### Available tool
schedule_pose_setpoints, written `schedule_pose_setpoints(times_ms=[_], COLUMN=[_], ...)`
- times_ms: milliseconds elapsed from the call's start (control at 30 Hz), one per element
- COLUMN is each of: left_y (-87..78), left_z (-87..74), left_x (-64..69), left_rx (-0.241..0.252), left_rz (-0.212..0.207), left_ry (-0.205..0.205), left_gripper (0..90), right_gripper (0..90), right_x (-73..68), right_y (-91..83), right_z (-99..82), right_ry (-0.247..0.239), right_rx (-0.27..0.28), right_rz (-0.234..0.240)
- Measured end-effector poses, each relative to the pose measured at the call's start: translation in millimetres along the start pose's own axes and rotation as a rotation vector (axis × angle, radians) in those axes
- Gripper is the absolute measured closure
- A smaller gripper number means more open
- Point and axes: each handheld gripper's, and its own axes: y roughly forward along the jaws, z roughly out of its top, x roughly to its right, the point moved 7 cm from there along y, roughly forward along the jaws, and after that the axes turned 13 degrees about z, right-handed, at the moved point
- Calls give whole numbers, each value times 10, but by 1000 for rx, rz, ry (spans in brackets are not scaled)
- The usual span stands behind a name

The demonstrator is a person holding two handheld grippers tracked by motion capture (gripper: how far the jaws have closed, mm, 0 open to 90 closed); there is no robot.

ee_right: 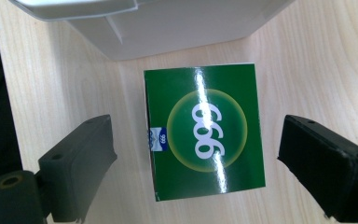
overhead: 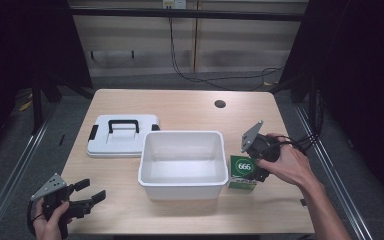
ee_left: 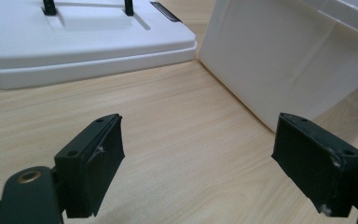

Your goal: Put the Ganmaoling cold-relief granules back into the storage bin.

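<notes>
Taking the white bin (overhead: 182,162) in the middle of the desk (overhead: 130,210) as the landmark, the left gripper (overhead: 87,192) rests well off its near left corner, fingers (ee_left: 95,163) spread wide and holding nothing. Behind the bin's left side lies the white lid (overhead: 122,135) with its black handle, flat on the desk. Just beside the bin's right wall stands the green box (overhead: 243,172), close to it though I cannot tell whether the two touch. The right gripper (overhead: 260,162) hovers directly over the box, its fingers (ee_right: 79,158) opened wider than the box and flanking it on either side without contact. The box looks like light, glossy cardboard: stiff enough to pinch, probably a bit slick under the pads, and likely to dent if squeezed hard. Its two opposite side faces, away from the bin wall, seem the sensible place to take hold. On its top a pale circle carries the white numerals "666", and a small blue tab at one edge repeats them.
</notes>
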Motion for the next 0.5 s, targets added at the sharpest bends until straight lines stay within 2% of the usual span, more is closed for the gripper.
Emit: schedule_pose_setpoints(times_ms=[67, 100, 133, 167, 300, 367, 400, 433, 467, 500], left_y=[1, -1, -1, -2, -4, -3, -1, 0, -1, -1], left_z=[-1, 1, 1, -1, -1, -2, -2, -2, -3, -3], left_x=[-1, 2, 2, 1, 1, -1, 2, 2, 3, 3], left_rx=[-1, 2, 2, 0, 1, 1, 0, 0, -2, -2], left_rz=[-1, -1, -1, -2, 0, -2, -4, -5, -6, -6], left_ry=[3, -3, -3, 0, -4, -3, -2, 0, 4, 4], left_gripper=[158, 158, 159, 159, 159, 158, 158, 158, 158, 158], right_gripper=[98, 97, 97, 98, 98, 98, 123, 121, 120, 120], right_x=[1, 25, 25, 56, 90, 102, 87, 82, 93, 93], right_y=[11, 48, 48, 101, 154, 175, 183, 176, 169, 169], right_z=[-2, -16, -16, -31, -28, -20, -1, 22, 47, 47], right_ry=[7, 5, 5, 15, 16, 8, 2, 0, -29, -29], right_rx=[-9, -46, -46, -83, -113, -124, -147, -155, -161, -161], right_rz=[16, 24, 24, 27, 32, 39, 58, 44, 33, 33])
